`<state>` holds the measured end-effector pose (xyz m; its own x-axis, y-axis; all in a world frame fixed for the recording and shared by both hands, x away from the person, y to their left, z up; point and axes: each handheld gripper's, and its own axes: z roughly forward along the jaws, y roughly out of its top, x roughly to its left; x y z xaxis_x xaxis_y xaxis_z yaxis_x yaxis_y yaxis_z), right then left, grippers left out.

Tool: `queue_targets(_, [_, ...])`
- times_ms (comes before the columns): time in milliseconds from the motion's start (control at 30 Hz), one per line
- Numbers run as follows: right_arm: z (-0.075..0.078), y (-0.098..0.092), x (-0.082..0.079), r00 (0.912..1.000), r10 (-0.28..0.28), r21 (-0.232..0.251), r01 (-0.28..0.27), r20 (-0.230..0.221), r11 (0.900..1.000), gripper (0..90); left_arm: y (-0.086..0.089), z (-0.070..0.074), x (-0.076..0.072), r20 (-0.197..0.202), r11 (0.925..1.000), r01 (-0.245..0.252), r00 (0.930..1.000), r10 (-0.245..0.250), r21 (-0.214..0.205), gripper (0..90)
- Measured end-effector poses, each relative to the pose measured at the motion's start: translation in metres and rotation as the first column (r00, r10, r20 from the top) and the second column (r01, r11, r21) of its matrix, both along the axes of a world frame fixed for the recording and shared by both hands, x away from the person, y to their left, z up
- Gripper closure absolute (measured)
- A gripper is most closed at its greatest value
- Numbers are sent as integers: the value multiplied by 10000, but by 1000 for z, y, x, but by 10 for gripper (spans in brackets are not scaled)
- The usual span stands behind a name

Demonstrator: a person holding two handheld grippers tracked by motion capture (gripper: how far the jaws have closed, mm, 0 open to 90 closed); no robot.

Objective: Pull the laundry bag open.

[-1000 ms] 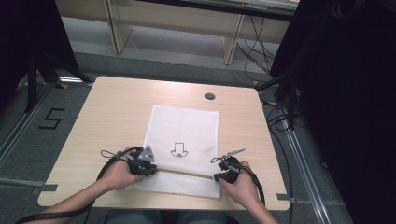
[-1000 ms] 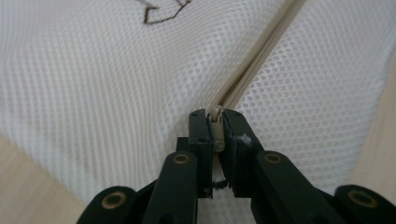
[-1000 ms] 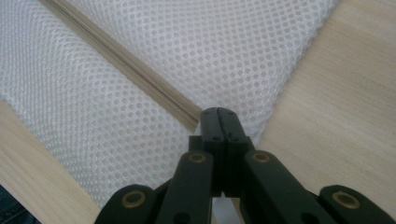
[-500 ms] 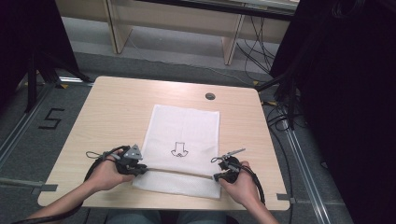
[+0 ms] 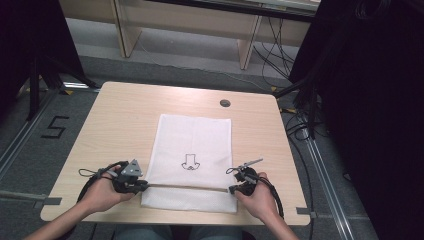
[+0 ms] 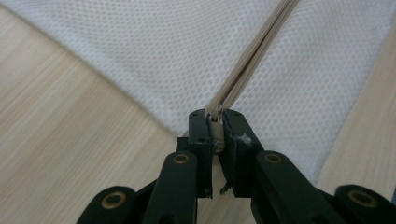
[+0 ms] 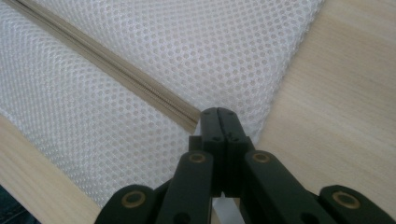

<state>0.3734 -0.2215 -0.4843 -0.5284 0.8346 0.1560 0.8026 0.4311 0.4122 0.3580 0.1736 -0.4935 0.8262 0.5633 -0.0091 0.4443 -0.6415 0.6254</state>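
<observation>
A white mesh bag [image 5: 195, 135] with a small black drawing lies flat on the wooden table [image 5: 120, 120]. A beige zipper [image 5: 190, 186] runs across its near end. My left gripper [image 5: 142, 186] is at the zipper's left end, shut on the zipper pull [image 6: 215, 135], and the zipper [image 6: 252, 60] runs away from its jaws. My right gripper [image 5: 232, 189] is at the right end of the zipper. Its jaws [image 7: 218, 116] are pressed together on the edge of the mesh bag [image 7: 210, 46], where the zipper [image 7: 116, 70] ends.
A round cable hole [image 5: 225, 103] sits at the table's far side. Bare wood [image 7: 336, 93] lies either side of the bag. Cables trail from both grippers toward the near table edge. Dark curtains and floor cables surround the table.
My left gripper has slid to the left along the zipper, toward the bag's left edge, with the pull in its jaws. The right gripper has stayed in place.
</observation>
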Motion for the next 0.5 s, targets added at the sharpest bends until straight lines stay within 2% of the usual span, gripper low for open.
queue_targets(33, [0,0,0,10000,-1,-57,1,58,10000,900,4,0,-1,41,9998,-112,9999,111,150,823])
queue_targets(67, [1,0,0,10000,-88,-139,88,-14,9999,900,10,-1,-4,-37,9997,-224,9997,224,9,823])
queue_targets(133, [1,-2,0,9999,83,-160,-82,97,9998,900,13,-3,-10,-394,9985,-385,9985,369,-392,822])
queue_targets(233, [1,-2,2,10000,23,-140,-23,9,9999,900,11,-1,-13,-107,9998,-181,9998,181,-4,822])
queue_targets(300, [1,-1,1,9999,-99,-283,100,11,9996,900,12,-1,-12,-204,9999,-132,9997,129,-104,822])
queue_targets(333, [1,-1,1,9999,55,-245,-52,116,9997,900,12,-2,-12,-278,9997,-207,9994,203,-156,822])
queue_targets(467, [1,-1,1,9999,88,-178,-87,108,9998,900,12,-4,-12,-279,9996,-260,9993,256,-135,822])
queue_targets(500, [1,-1,0,10000,-42,-100,42,8,9999,900,13,-4,-11,-283,9999,-142,9995,142,-10,822])
